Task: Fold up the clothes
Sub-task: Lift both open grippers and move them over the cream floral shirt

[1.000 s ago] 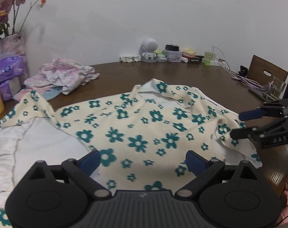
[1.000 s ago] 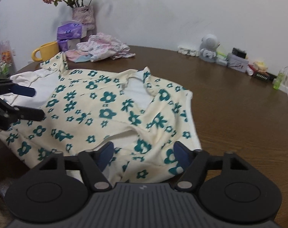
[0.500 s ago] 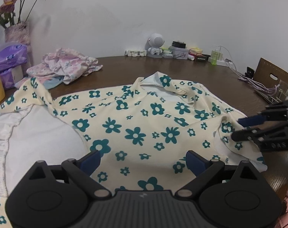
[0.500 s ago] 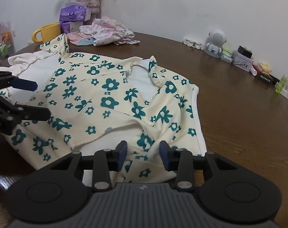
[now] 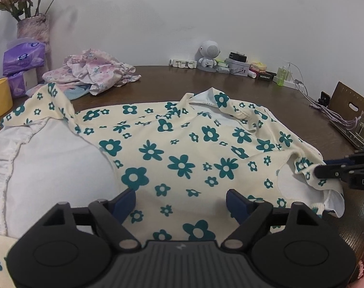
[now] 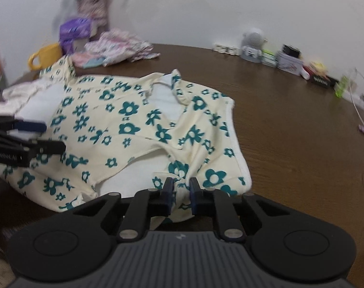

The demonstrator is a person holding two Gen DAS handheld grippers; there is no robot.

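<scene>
Lying spread across the brown wooden table [image 5: 230,88], the cream shirt [image 5: 182,148] with teal flowers takes up most of the near side in both views, its white inner lining showing at the collar and along the left where the fabric is turned back. The right gripper [image 6: 180,189] has its two blue-padded fingers drawn close together on a bunched fold at the shirt's near edge, the cloth pinched between them and pulled up into a small ridge. In the left wrist view that same gripper comes in from the right edge, its dark tip sitting against a wrinkled flap of flowered fabric. The left gripper [image 5: 180,200] hangs over the middle of the shirt with its fingers spread wide and nothing between them; whether the pads touch the cloth cannot be told. From the right wrist view it shows at the left edge, parted, above the shirt's left side.

Behind the shirt a crumpled pink floral garment [image 5: 93,72] lies in a heap near the far left. Beside it stand purple tissue packs [image 5: 23,57], a yellow mug [image 6: 46,55] and a vase of flowers [image 5: 34,27] against the white wall. Along the back edge of the table sit a small white robot figure [image 5: 209,54], a grey tub [image 5: 238,66] and a green bottle [image 5: 281,75], well apart from the shirt. The right wrist view is blurred
</scene>
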